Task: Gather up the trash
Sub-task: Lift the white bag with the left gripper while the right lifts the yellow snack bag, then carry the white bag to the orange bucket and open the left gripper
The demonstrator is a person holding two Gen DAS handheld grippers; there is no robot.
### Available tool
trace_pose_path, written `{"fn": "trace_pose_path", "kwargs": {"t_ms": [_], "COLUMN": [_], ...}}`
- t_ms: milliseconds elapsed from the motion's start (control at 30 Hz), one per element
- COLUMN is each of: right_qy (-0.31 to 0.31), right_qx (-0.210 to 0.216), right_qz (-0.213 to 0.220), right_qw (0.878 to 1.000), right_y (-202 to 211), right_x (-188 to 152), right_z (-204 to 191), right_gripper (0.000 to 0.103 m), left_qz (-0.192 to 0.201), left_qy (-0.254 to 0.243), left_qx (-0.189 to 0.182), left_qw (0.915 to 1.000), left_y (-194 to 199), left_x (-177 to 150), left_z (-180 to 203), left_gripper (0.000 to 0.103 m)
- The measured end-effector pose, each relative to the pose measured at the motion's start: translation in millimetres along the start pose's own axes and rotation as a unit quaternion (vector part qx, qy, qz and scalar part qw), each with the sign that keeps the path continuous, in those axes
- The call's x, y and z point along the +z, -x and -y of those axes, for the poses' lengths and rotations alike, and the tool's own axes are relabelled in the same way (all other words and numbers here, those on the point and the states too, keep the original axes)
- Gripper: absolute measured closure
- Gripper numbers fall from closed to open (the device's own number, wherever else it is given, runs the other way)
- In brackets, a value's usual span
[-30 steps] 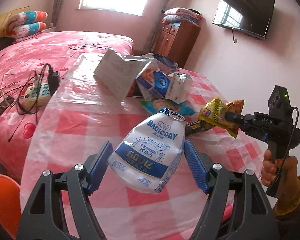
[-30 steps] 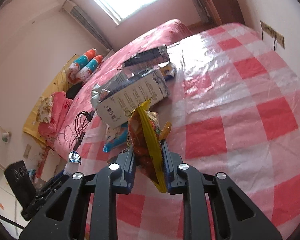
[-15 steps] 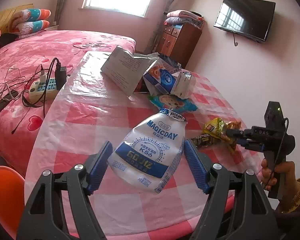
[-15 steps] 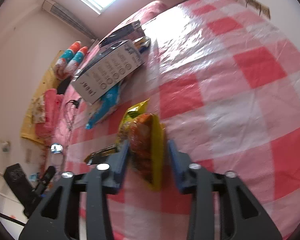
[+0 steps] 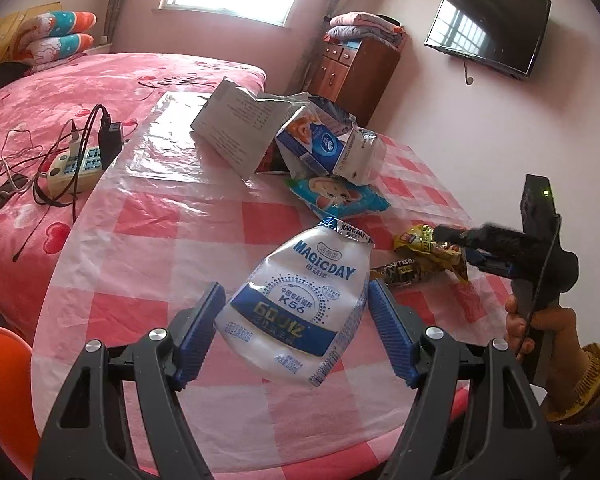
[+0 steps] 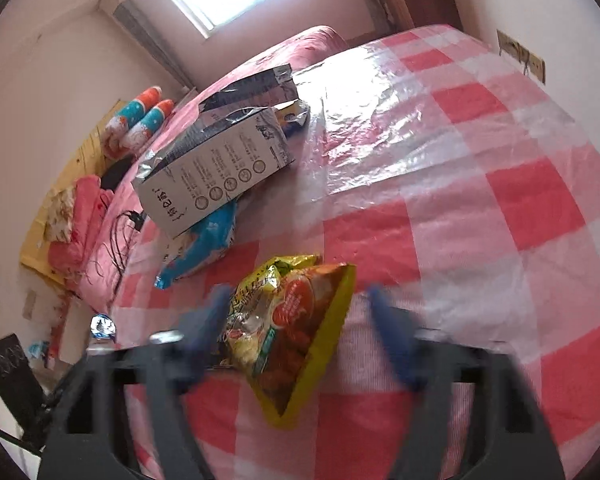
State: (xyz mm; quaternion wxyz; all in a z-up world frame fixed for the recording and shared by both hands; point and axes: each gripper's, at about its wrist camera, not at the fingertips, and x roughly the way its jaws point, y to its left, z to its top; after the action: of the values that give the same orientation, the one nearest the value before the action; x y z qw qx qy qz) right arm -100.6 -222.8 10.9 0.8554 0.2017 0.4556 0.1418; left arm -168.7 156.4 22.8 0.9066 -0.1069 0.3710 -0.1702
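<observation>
We've lowered the yellow snack wrapper (image 6: 296, 320) from the air onto the checked tablecloth (image 6: 500, 200), beside a dark coffee sachet (image 5: 400, 270). The right gripper (image 6: 296, 320) has just been closing again after springing wide; its blurred jaws now stand apart around the wrapper, not pressing it, so we judge it dropped or mid-regrip, not yet collected. Our left gripper (image 5: 294, 316) hasn't budged, clamped on the white pouch (image 5: 296, 304) above the table, which reads "MAGICDAY" and "K56". Behind lies a grey carton (image 5: 240, 120); its print is too small to read.
</observation>
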Motion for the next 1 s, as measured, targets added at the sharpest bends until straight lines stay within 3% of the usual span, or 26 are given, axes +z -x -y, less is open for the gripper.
{"fn": "trace_pose_path", "kwargs": {"t_ms": [167, 433, 567, 733, 833, 1000], "right_qy": [0.025, 0.055, 0.079, 0.134, 0.170, 0.226], "right_qx": [-0.016, -0.009, 0.024, 0.090, 0.137, 0.196], "right_qz": [0.018, 0.069, 0.070, 0.045, 0.018, -0.033], "right_qw": [0.999, 0.996, 0.994, 0.986, 0.976, 0.954], "right_y": [9, 38, 41, 31, 17, -10], "right_x": [2, 14, 17, 11, 1, -21], "right_z": [-14, -41, -71, -135, -182, -252], "right_gripper": [0.078, 0.080, 0.080, 0.080, 0.080, 0.080], "left_qz": [0.003, 0.020, 0.039, 0.068, 0.084, 0.098], "left_qy": [0.002, 0.012, 0.022, 0.045, 0.065, 0.111], "left_qx": [0.000, 0.004, 0.012, 0.049, 0.085, 0.164], "left_qw": [1.0000, 0.9997, 0.9989, 0.9955, 0.9908, 0.9753], "left_y": [0, 11, 25, 54, 77, 112], "left_x": [1, 4, 7, 7, 1, -20], "left_z": [-1, -4, -11, -35, -58, -107], "left_gripper": [0.029, 0.029, 0.029, 0.029, 0.029, 0.029]}}
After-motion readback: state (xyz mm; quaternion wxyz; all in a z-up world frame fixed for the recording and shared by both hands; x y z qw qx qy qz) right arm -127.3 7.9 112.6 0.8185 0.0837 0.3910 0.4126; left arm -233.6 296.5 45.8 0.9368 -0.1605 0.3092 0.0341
